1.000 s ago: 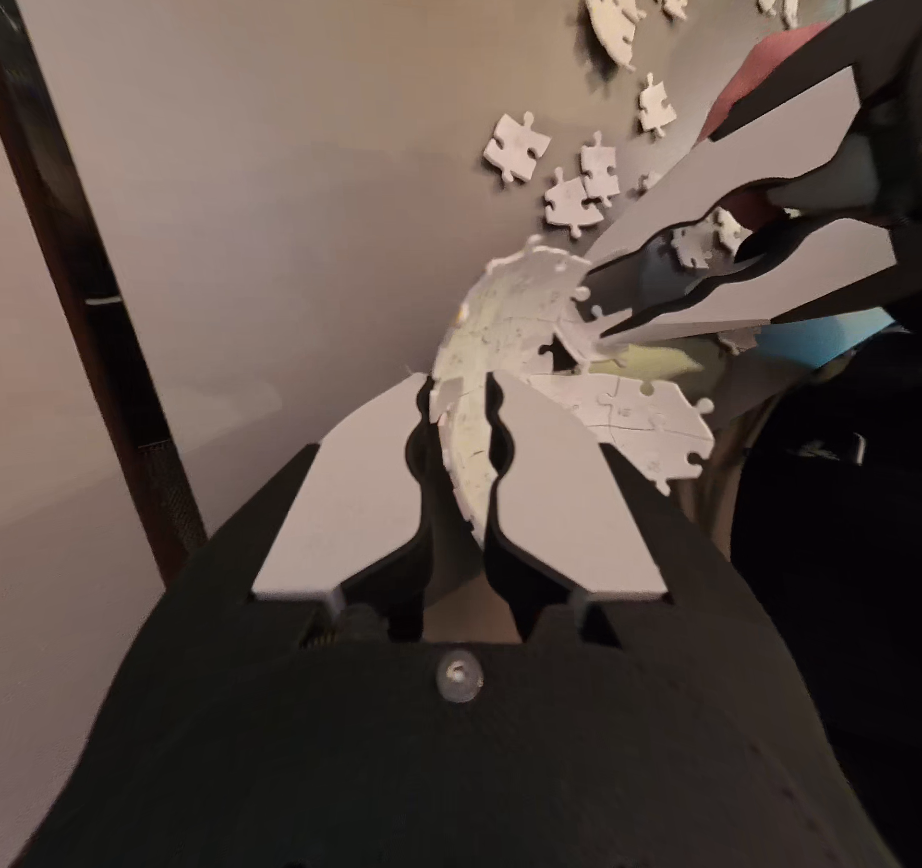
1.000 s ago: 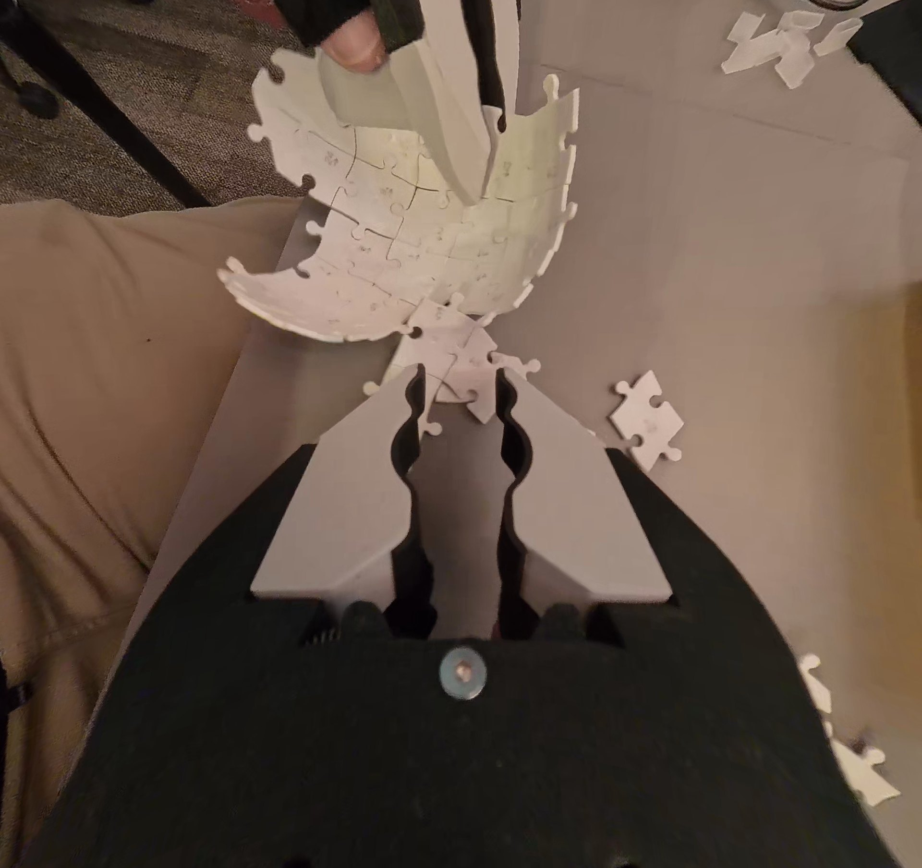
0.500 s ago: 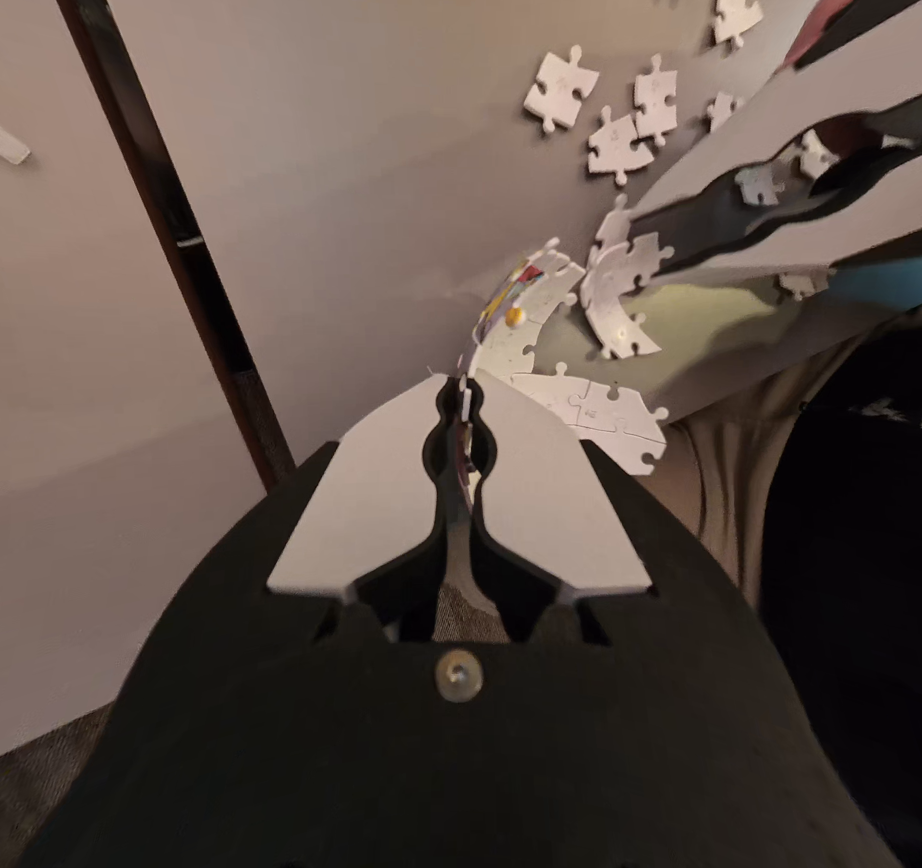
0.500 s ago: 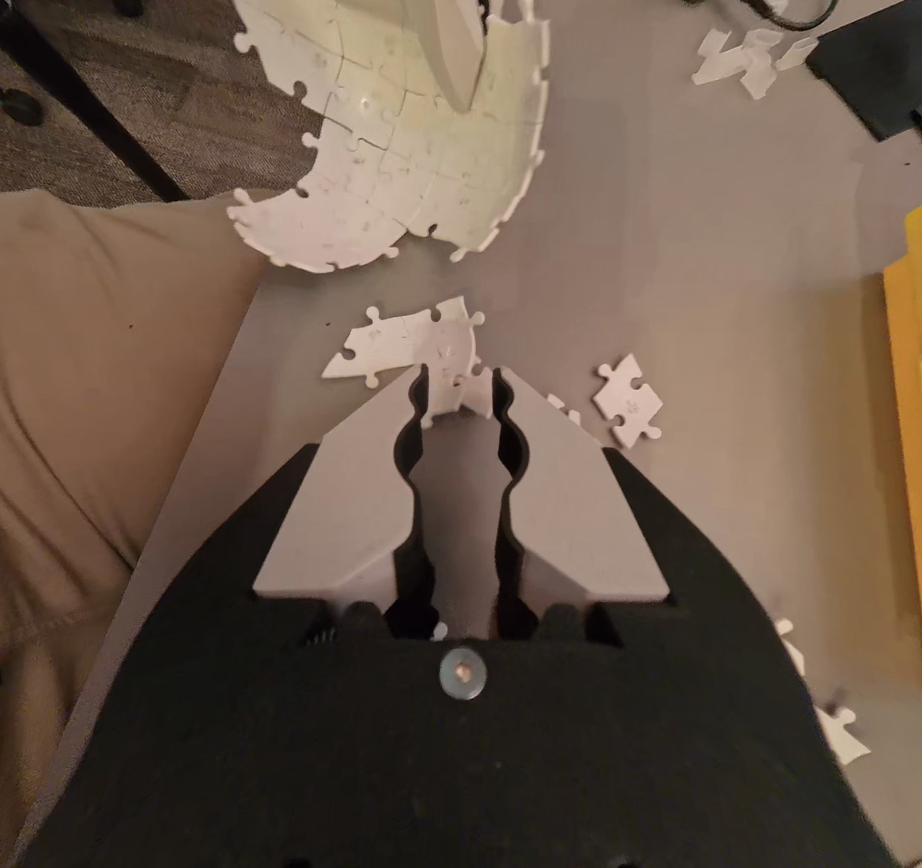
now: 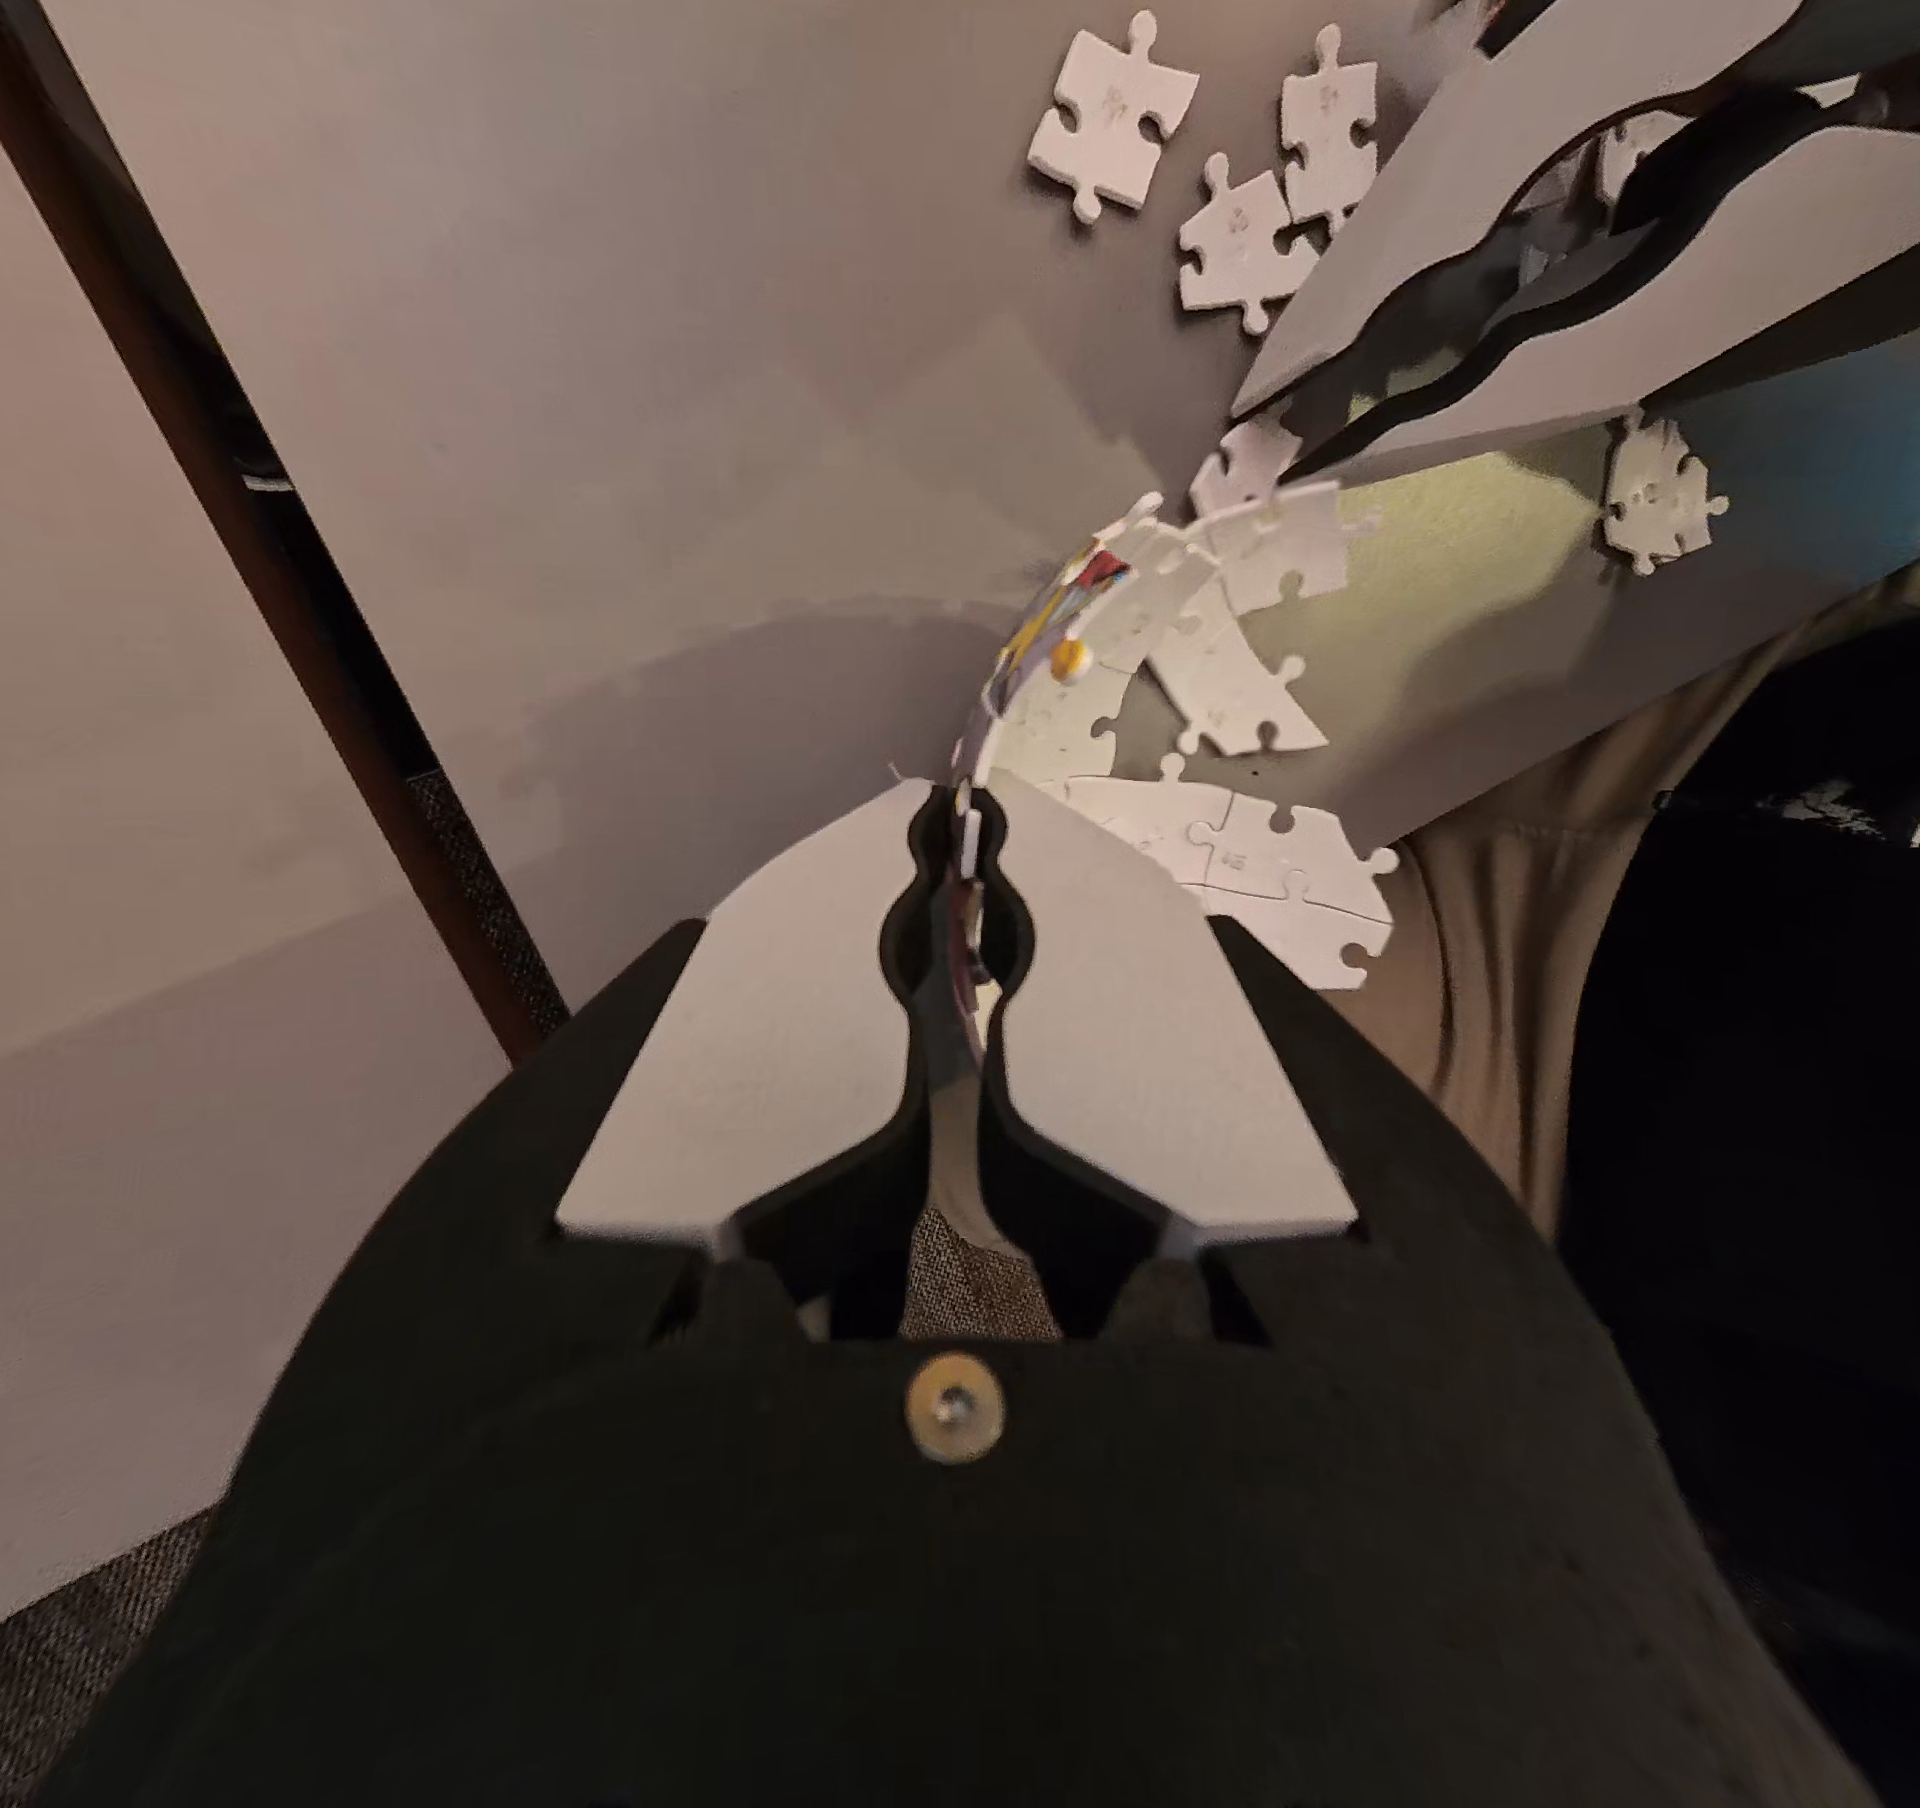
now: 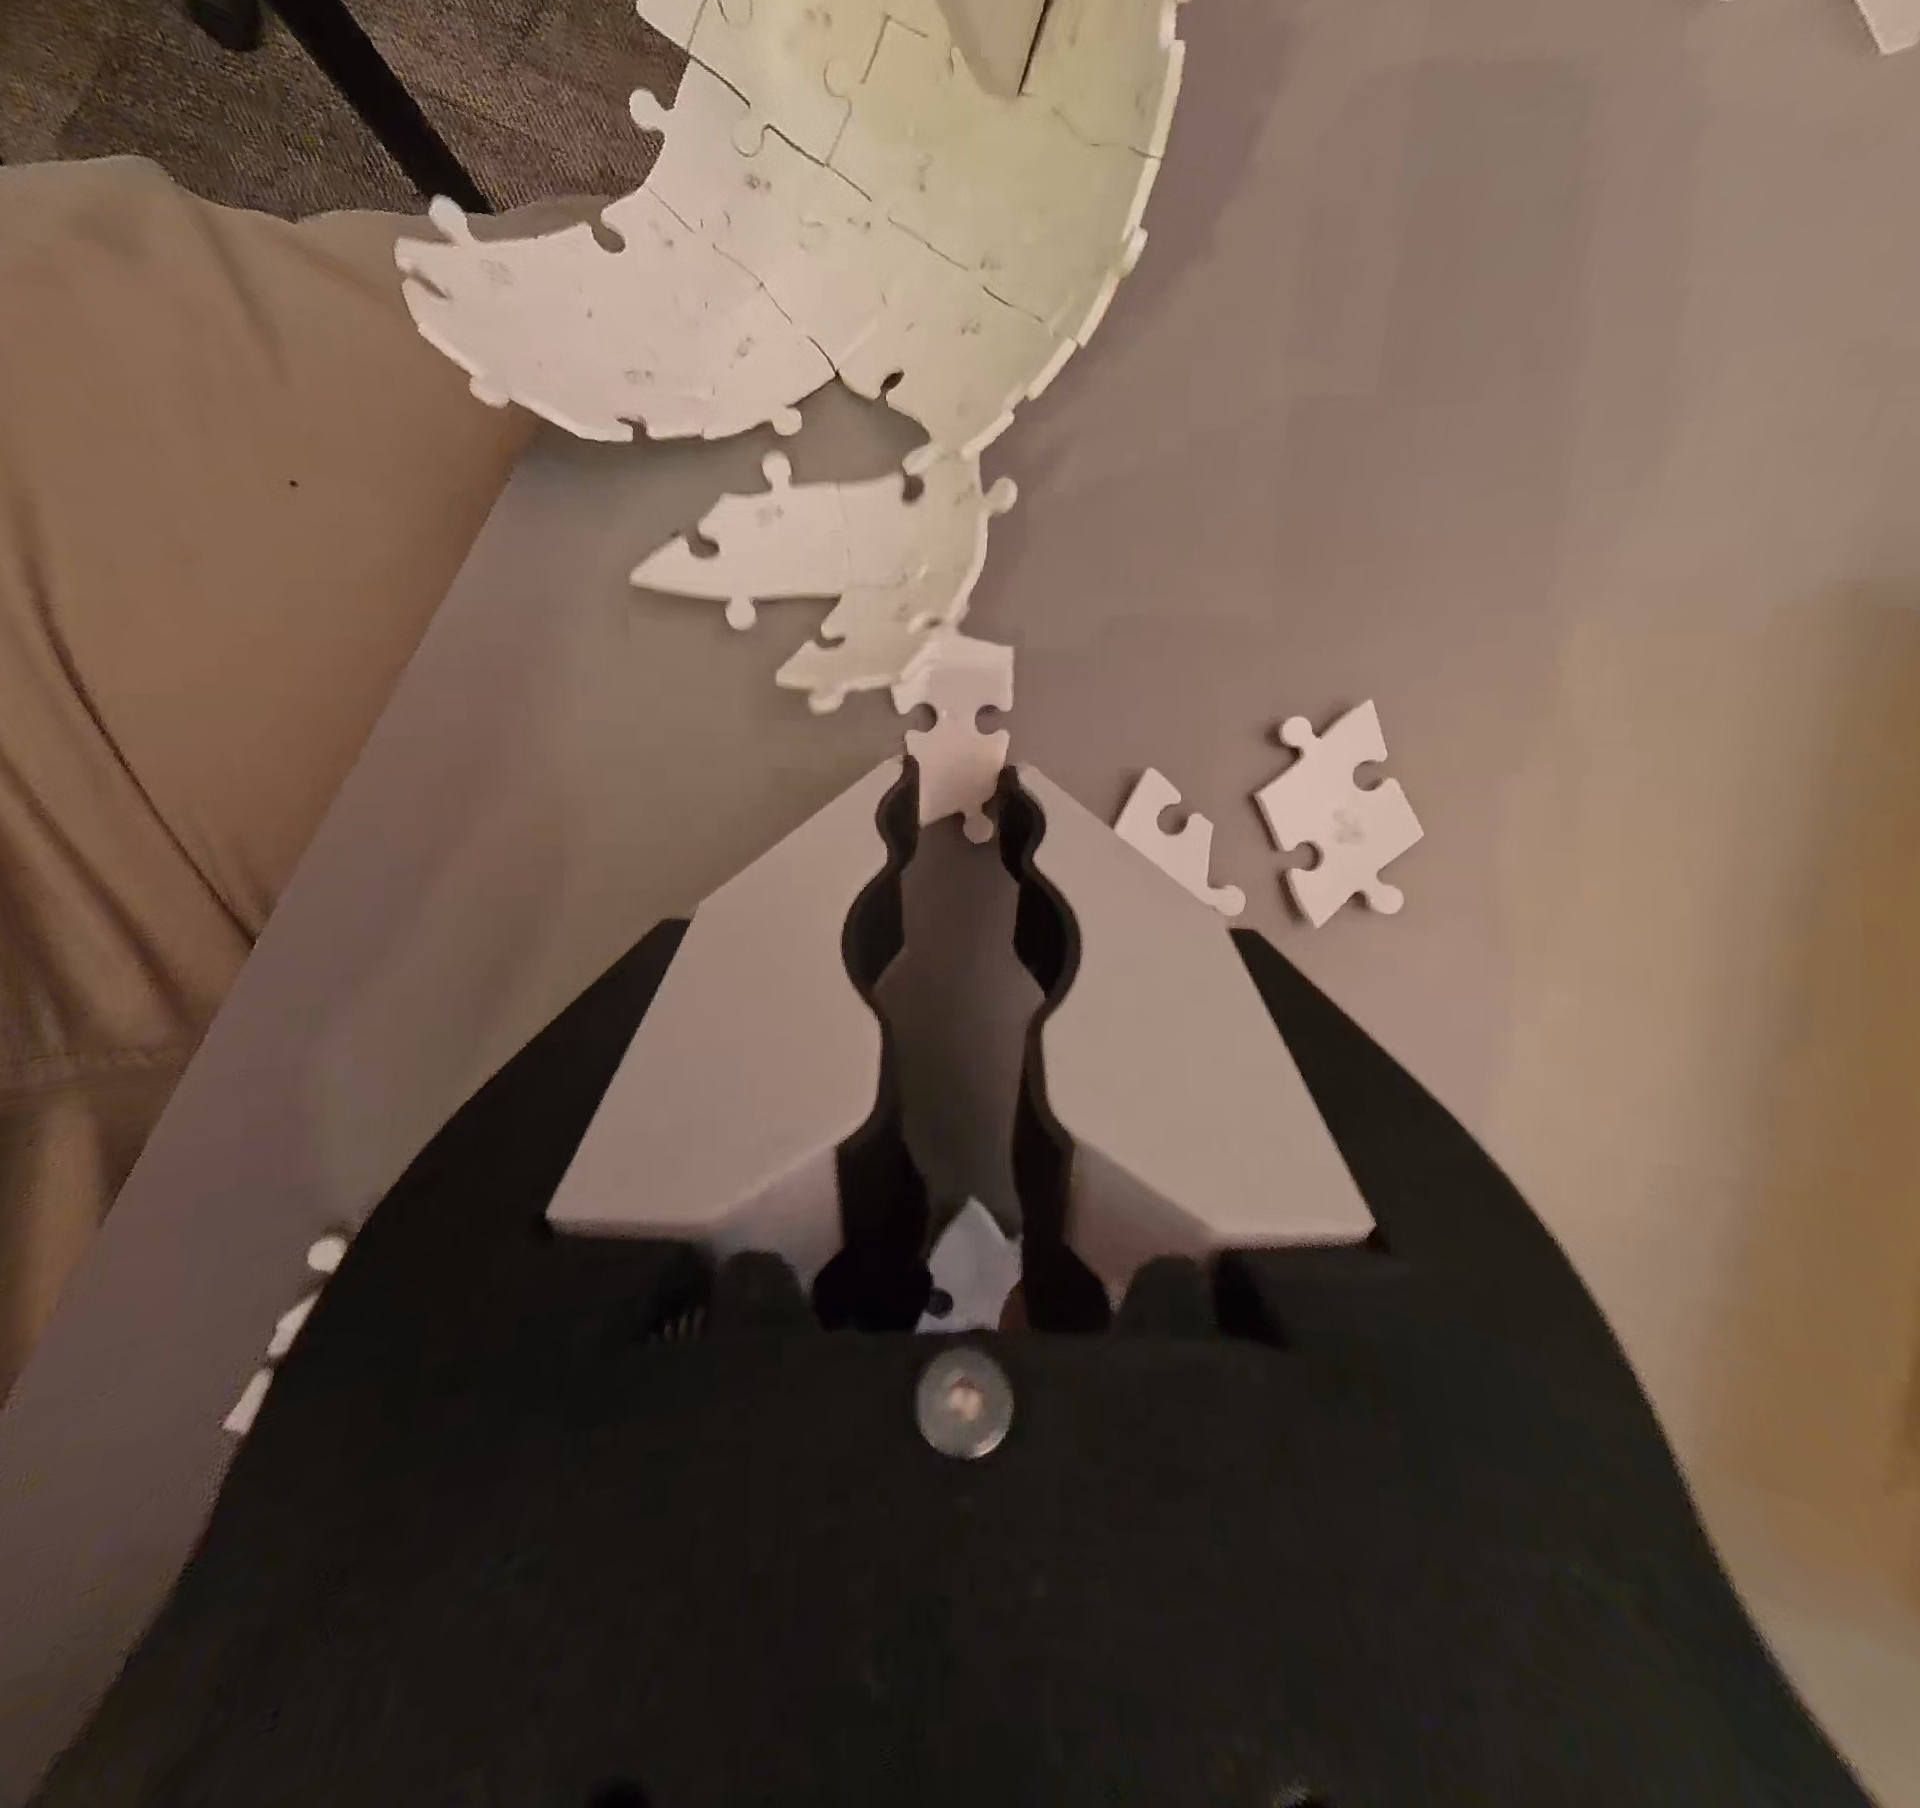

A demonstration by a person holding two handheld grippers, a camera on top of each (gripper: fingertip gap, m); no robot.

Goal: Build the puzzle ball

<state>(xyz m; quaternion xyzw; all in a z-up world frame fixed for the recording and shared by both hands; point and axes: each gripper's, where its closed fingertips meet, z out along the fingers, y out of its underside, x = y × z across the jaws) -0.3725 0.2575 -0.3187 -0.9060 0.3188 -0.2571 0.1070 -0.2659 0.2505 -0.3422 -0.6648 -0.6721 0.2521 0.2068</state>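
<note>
A grey tabletop (image 5: pixel 623 356) fills my left wrist view, with a dark table leg (image 5: pixel 260 532) slanting down at nine o'clock and carpet below it. My left gripper (image 5: pixel 961 808) has its jaws pinched tight on the edge of the curved puzzle shell (image 5: pixel 1101 657), which I see almost edge-on, white inside with a strip of colour on its outer face. A joined strip of pieces (image 5: pixel 1278 865) sits at three o'clock of my fingertips. At one o'clock the right gripper (image 5: pixel 1273 444) reaches in, jaws a little apart, tips just at a white piece beside the shell's far edge. Loose pieces (image 5: pixel 1112 111) lie on the table at twelve to one o'clock.

In the right wrist view the same grey table (image 6: pixel 1455 408) runs to a tan cushion-like cloth (image 6: pixel 156 563) at nine o'clock. The shell (image 6: pixel 883 200) hangs at twelve o'clock, its hollow white side facing me, with one finger of the left gripper (image 6: pixel 997 13) showing inside it. A small joined cluster (image 6: pixel 862 563) lies on the table under the shell. My right gripper (image 6: pixel 956 782) has a single piece (image 6: pixel 961 750) between its tips; the jaws stand narrowly apart, and I cannot tell whether they are clamping it. Two loose pieces (image 6: pixel 1340 823) lie at two o'clock of the tips.
</note>
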